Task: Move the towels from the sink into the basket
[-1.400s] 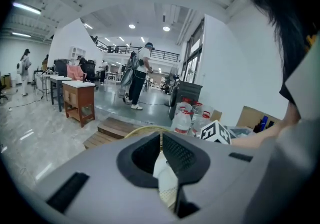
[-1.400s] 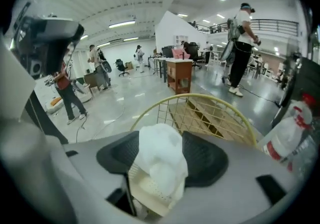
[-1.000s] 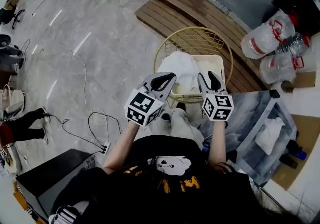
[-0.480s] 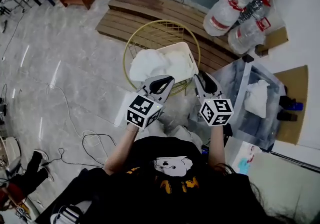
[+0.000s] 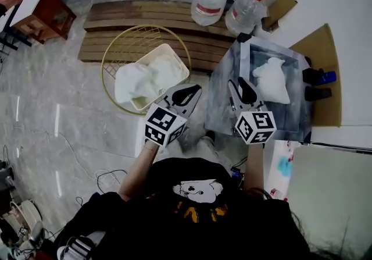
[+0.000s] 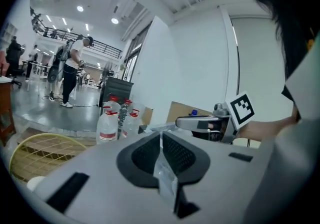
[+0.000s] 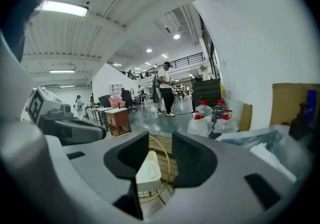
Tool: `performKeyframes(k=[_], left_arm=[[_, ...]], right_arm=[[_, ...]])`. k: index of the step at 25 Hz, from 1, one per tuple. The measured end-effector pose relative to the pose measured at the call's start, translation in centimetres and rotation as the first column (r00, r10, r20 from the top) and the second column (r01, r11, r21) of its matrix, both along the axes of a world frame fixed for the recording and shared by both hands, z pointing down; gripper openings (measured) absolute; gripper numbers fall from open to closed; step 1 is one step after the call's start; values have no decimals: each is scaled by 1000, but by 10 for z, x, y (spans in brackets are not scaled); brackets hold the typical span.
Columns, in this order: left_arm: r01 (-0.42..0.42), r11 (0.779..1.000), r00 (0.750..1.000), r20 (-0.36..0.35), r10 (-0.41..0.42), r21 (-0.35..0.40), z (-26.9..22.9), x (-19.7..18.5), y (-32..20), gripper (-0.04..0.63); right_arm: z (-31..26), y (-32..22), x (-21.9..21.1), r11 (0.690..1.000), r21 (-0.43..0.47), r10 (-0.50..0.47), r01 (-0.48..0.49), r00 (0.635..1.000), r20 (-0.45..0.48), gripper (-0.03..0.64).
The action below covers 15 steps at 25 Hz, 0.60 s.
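Head view: white towels (image 5: 138, 80) already lie in the yellow wire basket (image 5: 105, 62); one towel (image 5: 273, 78) remains in the sink (image 5: 224, 110) (part done, in my judgement). Of the grippers, the left tongs (image 5: 190, 90) are closed and empty. The right tongs (image 5: 239, 86), over the sink, are part open, having just narrowed on nothing.

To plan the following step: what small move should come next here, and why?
Probably move the right hand-held gripper forward onto the crumpled white towel lying in the grey metal sink, opening wider. Its jaws, which have just been closing, stand apart with nothing between them, and other white towels already lie in the yellow wire basket.
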State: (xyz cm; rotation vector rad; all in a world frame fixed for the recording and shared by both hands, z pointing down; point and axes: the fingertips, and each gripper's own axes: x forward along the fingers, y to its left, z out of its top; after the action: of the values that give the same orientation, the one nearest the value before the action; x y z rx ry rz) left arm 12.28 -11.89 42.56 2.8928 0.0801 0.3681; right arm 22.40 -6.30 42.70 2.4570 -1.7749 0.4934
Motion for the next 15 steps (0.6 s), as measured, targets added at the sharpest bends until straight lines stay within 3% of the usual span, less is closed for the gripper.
performKeyframes(k=[7, 12, 15], left_arm=[[-22, 1000, 1000, 18, 21, 18, -2, 85, 79, 20], [-14, 1000, 999, 38, 13, 20, 4, 130, 118, 20], [-10, 1000, 998, 61, 9, 28, 10, 145, 133, 21]], right_arm=[[23, 90, 91, 998, -51, 23, -24, 1000, -13, 191], [69, 138, 136, 979, -200, -51, 39, 997, -55, 260], [106, 154, 153, 940, -320, -154, 117, 984, -91, 286]])
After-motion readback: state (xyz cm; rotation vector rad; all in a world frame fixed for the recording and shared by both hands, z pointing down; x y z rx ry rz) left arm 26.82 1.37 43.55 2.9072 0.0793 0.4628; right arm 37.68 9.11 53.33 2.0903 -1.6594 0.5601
